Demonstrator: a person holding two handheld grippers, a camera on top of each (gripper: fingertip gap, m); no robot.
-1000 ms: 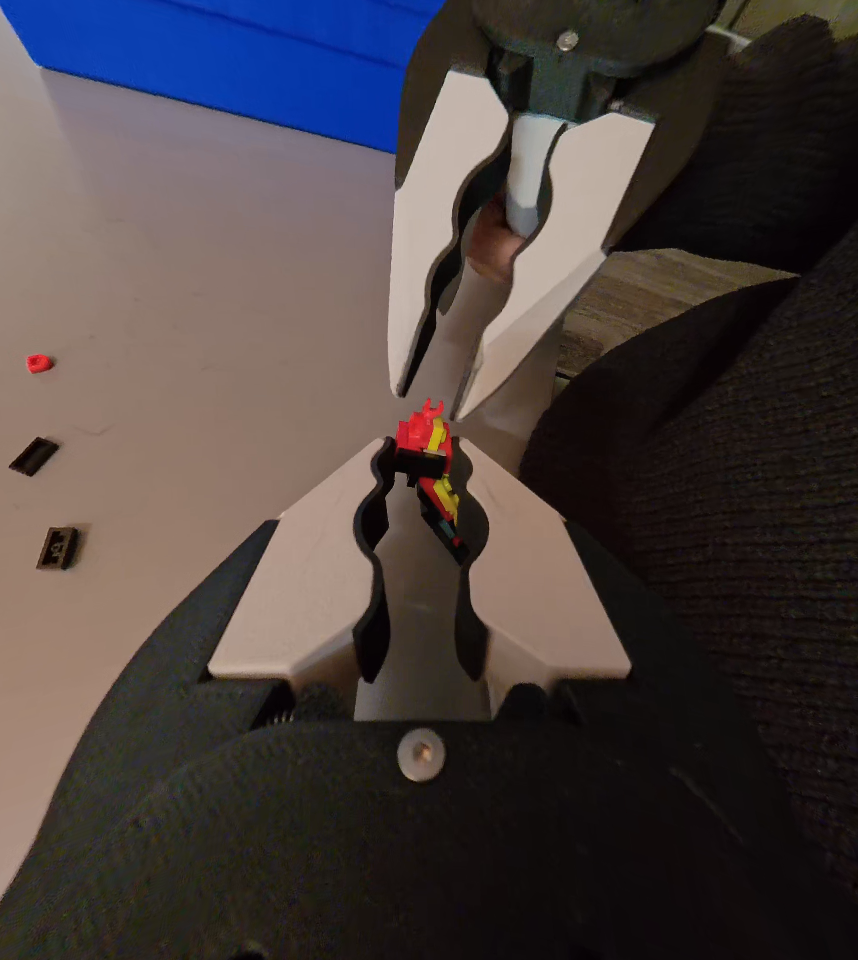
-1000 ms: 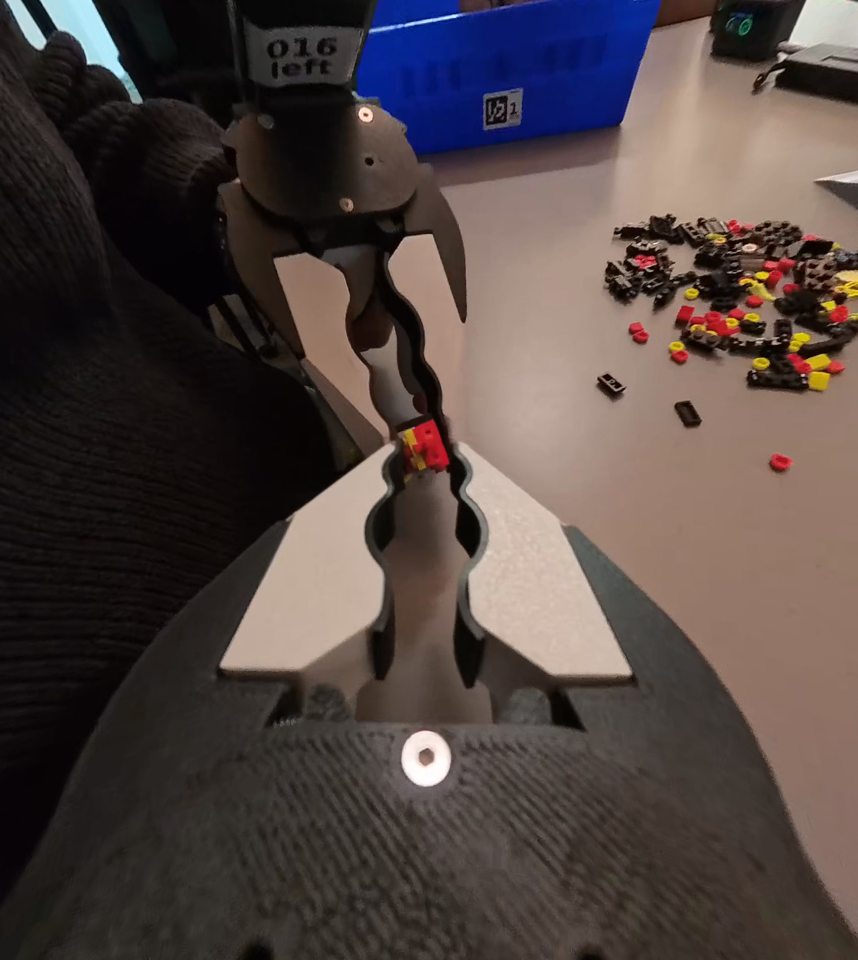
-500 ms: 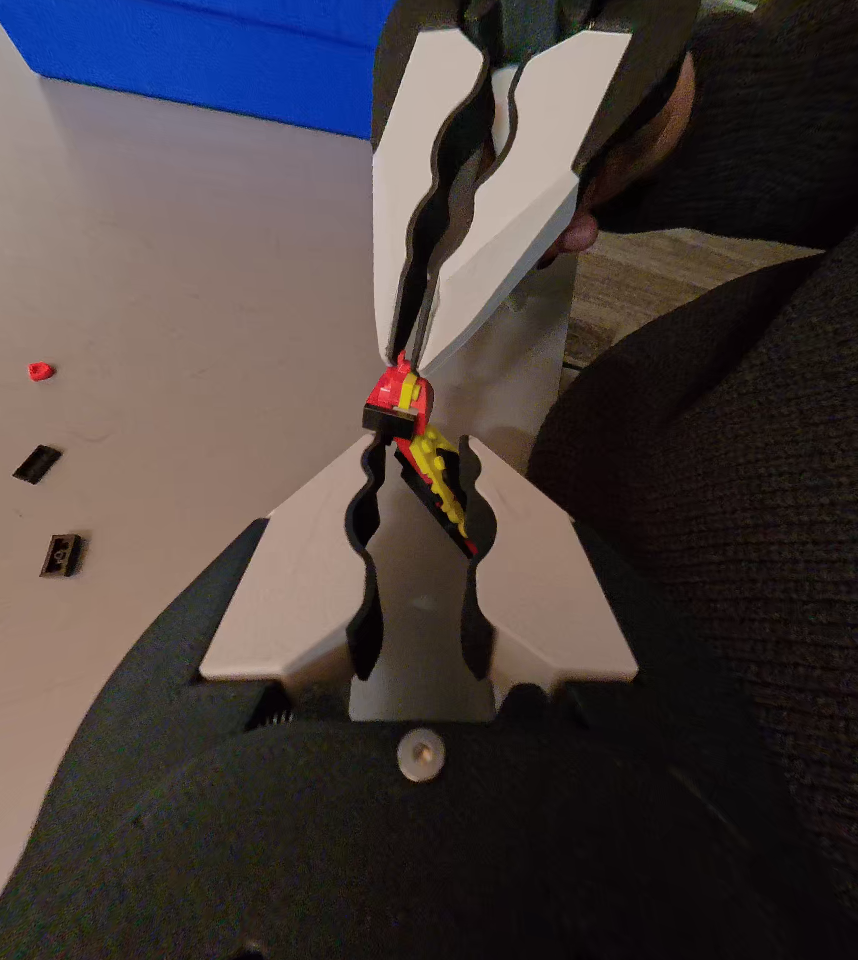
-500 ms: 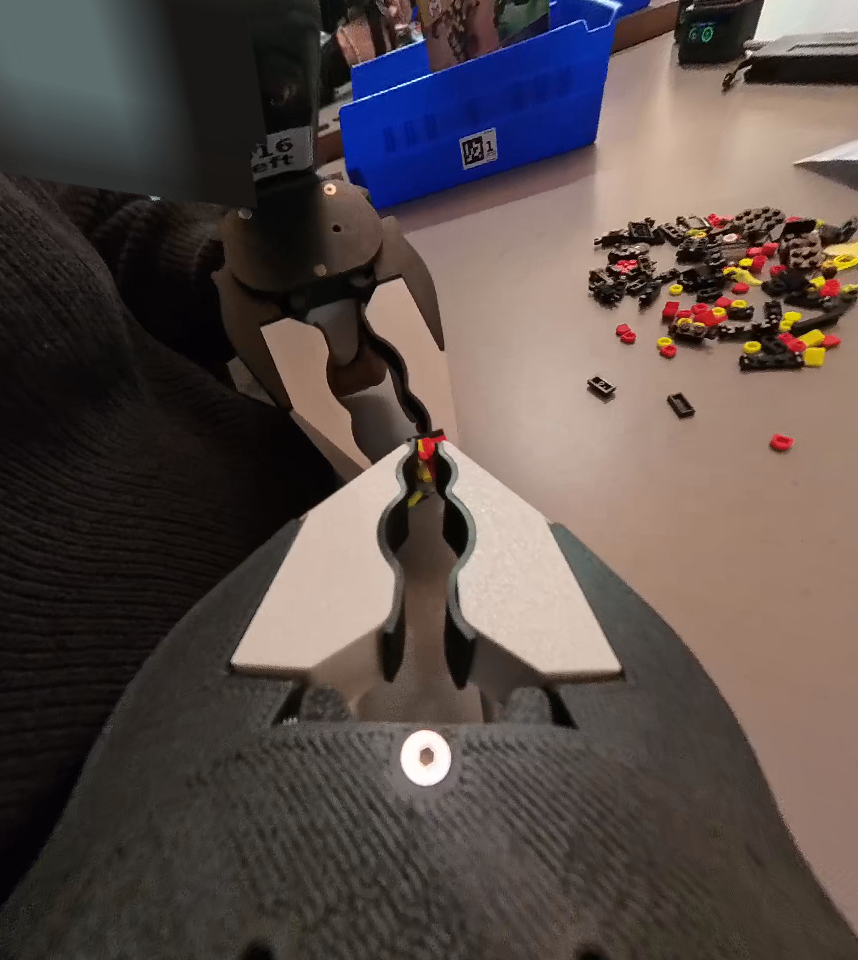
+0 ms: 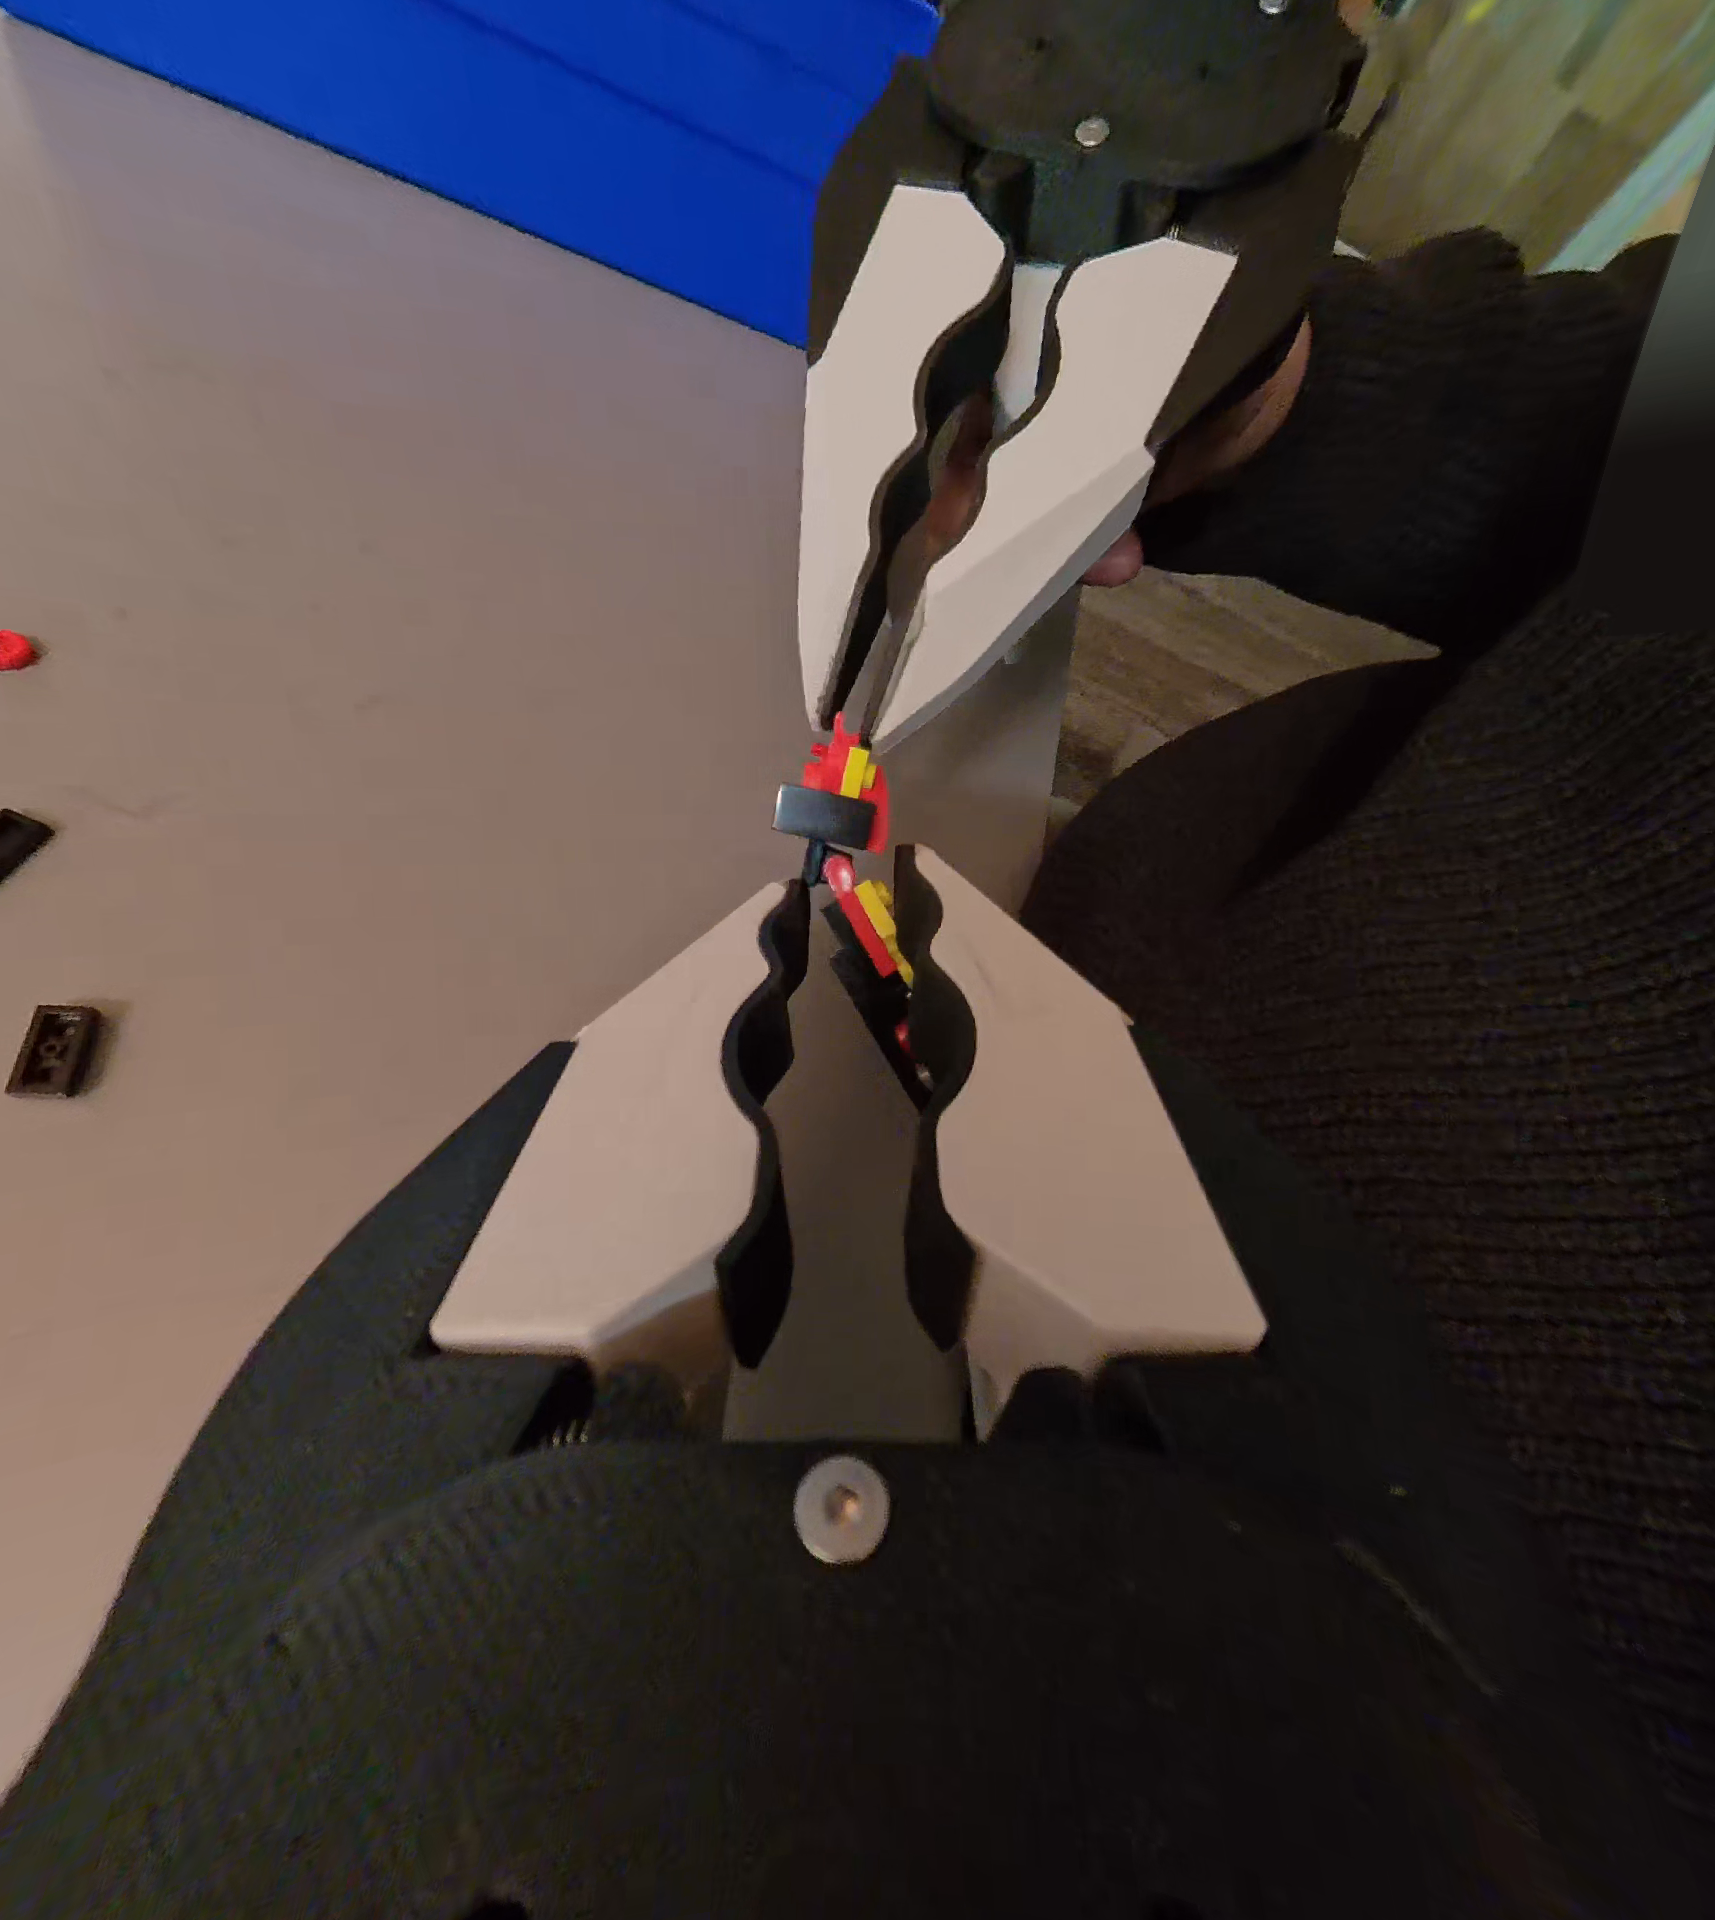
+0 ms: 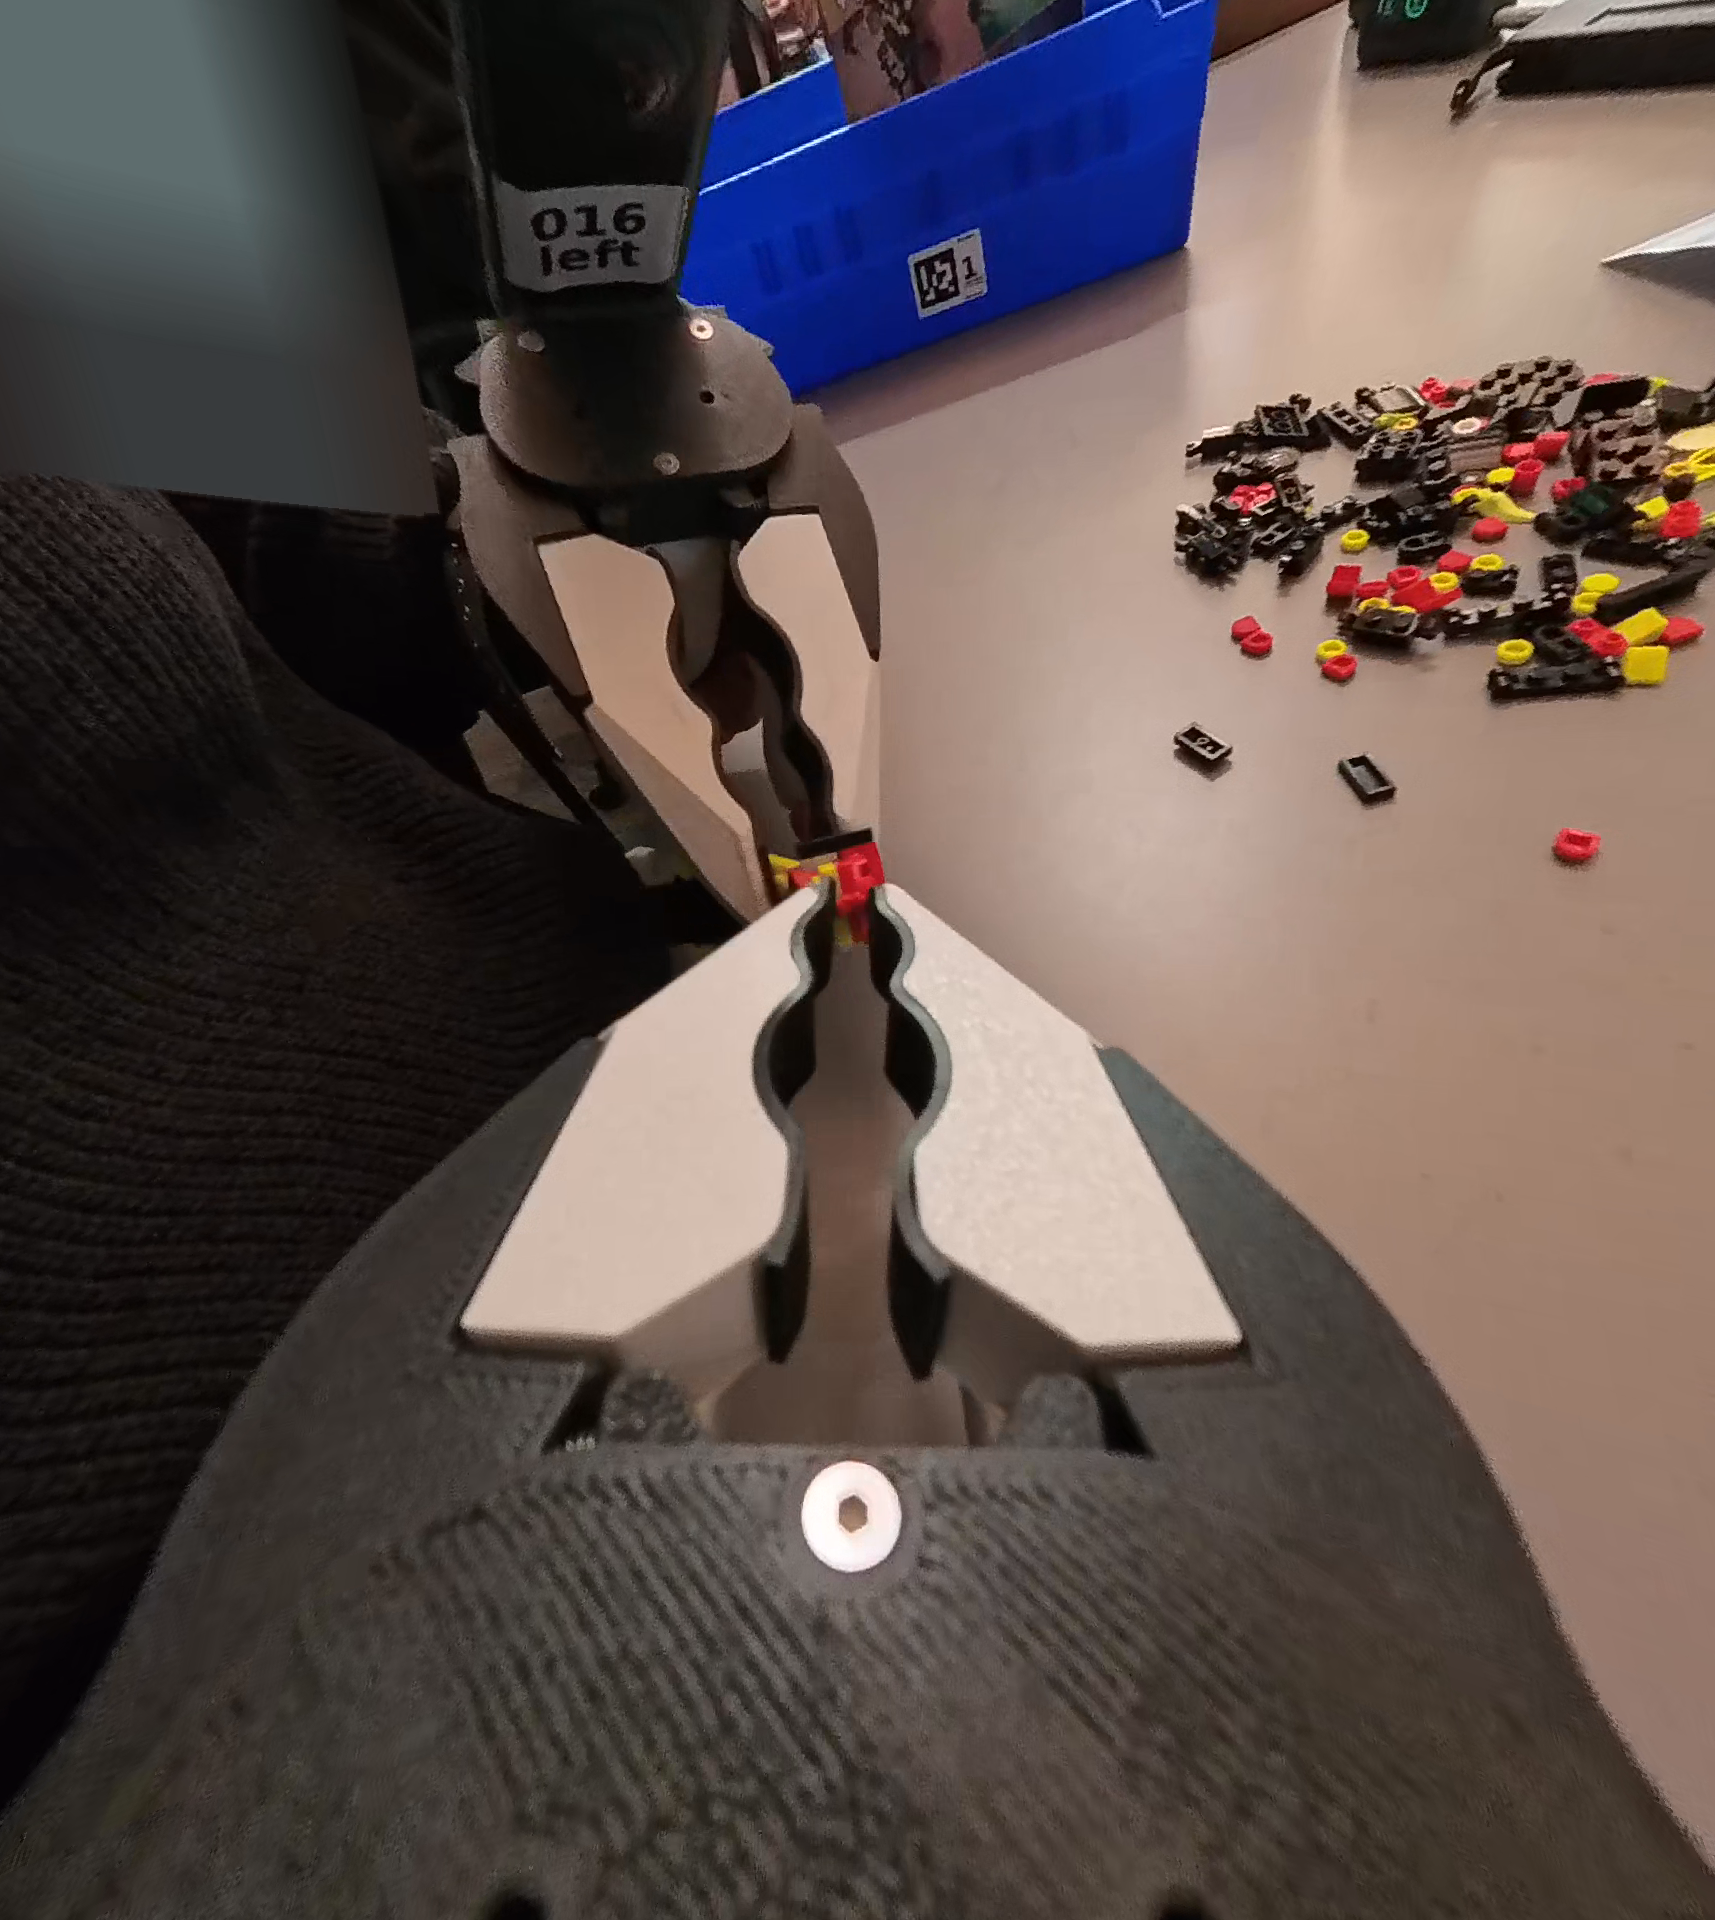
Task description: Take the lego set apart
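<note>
A small lego set point(image 5: 858, 914) of red, yellow and black pieces is held in the air between both grippers, near the table's edge. My left gripper point(image 5: 853, 881) is shut on its lower part, which lies along the right finger. My right gripper point(image 5: 848, 727) comes in from above, tip to tip, shut on the set's red and yellow top end point(image 5: 840, 771). A black plate point(image 5: 827, 826) shows between the two grippers. In the right wrist view my right gripper point(image 6: 848, 902) pinches the red piece point(image 6: 855, 873), with the left gripper point(image 6: 811, 836) just beyond it.
A pile of loose black, red and yellow pieces point(image 6: 1476, 540) lies on the table point(image 6: 1248, 1143) to the right. Two black plates point(image 6: 1202, 746) point(image 6: 1366, 777) and a red piece point(image 6: 1575, 845) lie apart from it. A blue bin point(image 6: 936, 208) stands behind. A dark knit sleeve point(image 5: 1455, 1039) is close by. The tips of both grippers are at nearly the same place.
My right gripper was open just above the set, then closed on its red top. The two grippers now stand slightly farther apart, and the black plate shows between them.
</note>
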